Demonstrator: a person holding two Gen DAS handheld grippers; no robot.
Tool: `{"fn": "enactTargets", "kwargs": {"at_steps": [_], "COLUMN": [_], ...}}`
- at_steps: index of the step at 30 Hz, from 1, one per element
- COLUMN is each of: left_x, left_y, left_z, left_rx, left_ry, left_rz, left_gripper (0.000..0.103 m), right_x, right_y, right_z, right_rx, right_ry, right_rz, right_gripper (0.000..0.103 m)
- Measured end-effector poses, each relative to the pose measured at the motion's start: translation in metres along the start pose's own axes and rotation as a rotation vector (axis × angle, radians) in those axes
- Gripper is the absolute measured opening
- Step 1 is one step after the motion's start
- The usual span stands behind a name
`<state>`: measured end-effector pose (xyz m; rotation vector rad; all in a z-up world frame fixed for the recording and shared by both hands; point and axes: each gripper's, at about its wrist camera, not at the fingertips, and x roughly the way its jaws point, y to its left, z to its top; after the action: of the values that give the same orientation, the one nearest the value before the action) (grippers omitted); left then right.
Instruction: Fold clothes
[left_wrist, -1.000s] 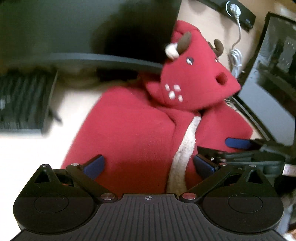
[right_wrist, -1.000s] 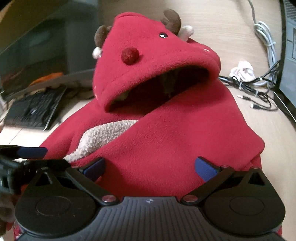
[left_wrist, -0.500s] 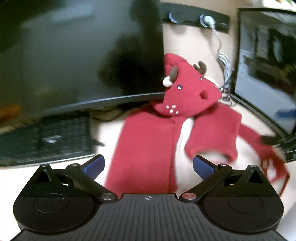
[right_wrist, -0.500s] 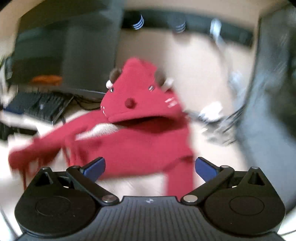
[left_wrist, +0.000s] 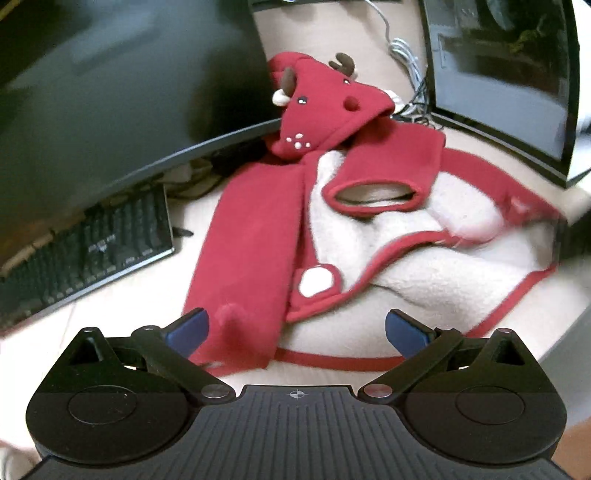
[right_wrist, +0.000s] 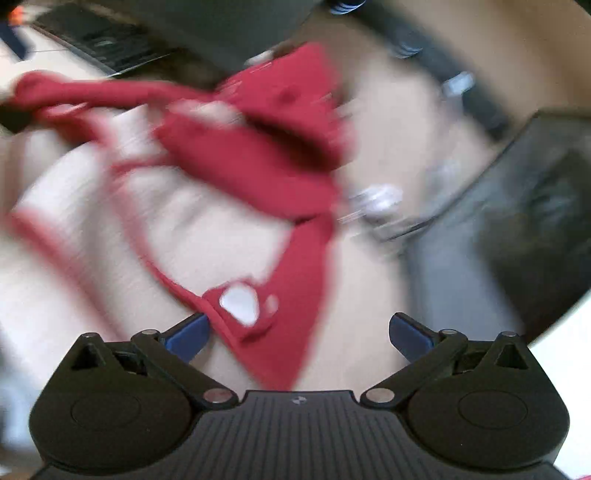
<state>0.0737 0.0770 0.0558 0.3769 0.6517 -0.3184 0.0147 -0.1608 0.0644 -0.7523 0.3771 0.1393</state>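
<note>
smeared right view, cropped edges on the left

the whole right wrist view is motion-blurred: the red hooded garment (right_wrist: 258, 155) is a streak, its hood face unreadable, its left end lost in a smear; the keyboard (right_wrist: 99, 40) and the grey object at right (right_wrist: 517, 206) cannot be made out, and a pale clump beside the garment (right_wrist: 376, 199) cannot be identified. in the left wrist view the garment's far right hem (left_wrist: 532, 214) blurs out, the large monitor (left_wrist: 110, 92) hides the hood's back and the desk behind it, the second monitor (left_wrist: 498, 74) and the left-view keyboard (left_wrist: 85, 251) are cut by the edges, and the key legends are too small to read.
</note>
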Motion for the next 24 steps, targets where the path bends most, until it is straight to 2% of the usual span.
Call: {"fn": "enactTargets", "kwargs": {"at_steps": [2,4,8,9,12,14,16,18,20,22,24], "left_x": [0.01,0.022,0.042,0.046,0.052,0.052,0.051,0.045,0.035,0.025,0.017], "left_y": [0.001,0.002,-0.001,0.001,0.023,0.05,0.084,0.114,0.124,0.121,0.111], "left_z": [-0.002,-0.003,-0.005,-0.005,0.001,0.01,0.023,0.032,0.032,0.024,0.013], "left_rx": [-0.005,-0.008,0.07,0.096,0.17,0.24,0.265,0.248,0.235,0.251,0.243], "left_ry": [0.013,0.03,0.033,0.027,0.012,0.01,0.011,0.015,0.019,0.014,0.018], "left_rz": [0.043,0.081,0.173,0.214,0.26,0.258,0.338,0.376,0.334,0.297,0.242], "left_gripper": [0.103,0.103,0.103,0.103,0.103,0.103,0.103,0.103,0.103,0.103,0.103], "right_x": [-0.009,-0.025,-0.045,-0.045,-0.034,-0.024,-0.013,-0.007,-0.008,-0.011,-0.008], "right_y": [-0.029,-0.063,-0.082,-0.079,-0.05,-0.027,-0.011,-0.008,-0.001,0.015,0.021], "right_z": [0.008,0.012,0.008,0.003,-0.015,-0.024,-0.029,-0.027,-0.021,-0.017,-0.012], "right_rx": [0.092,0.208,0.24,0.232,0.203,0.164,0.14,0.172,0.182,0.095,0.06], "right_ry": [-0.06,-0.129,-0.161,-0.141,-0.018,0.051,0.085,0.091,0.077,0.042,0.02], "right_rz": [-0.185,-0.272,-0.169,-0.105,0.127,0.209,0.235,0.294,0.313,0.24,0.187], "right_gripper": [0.103,0.103,0.103,0.103,0.103,0.103,0.103,0.103,0.103,0.103,0.103]}}
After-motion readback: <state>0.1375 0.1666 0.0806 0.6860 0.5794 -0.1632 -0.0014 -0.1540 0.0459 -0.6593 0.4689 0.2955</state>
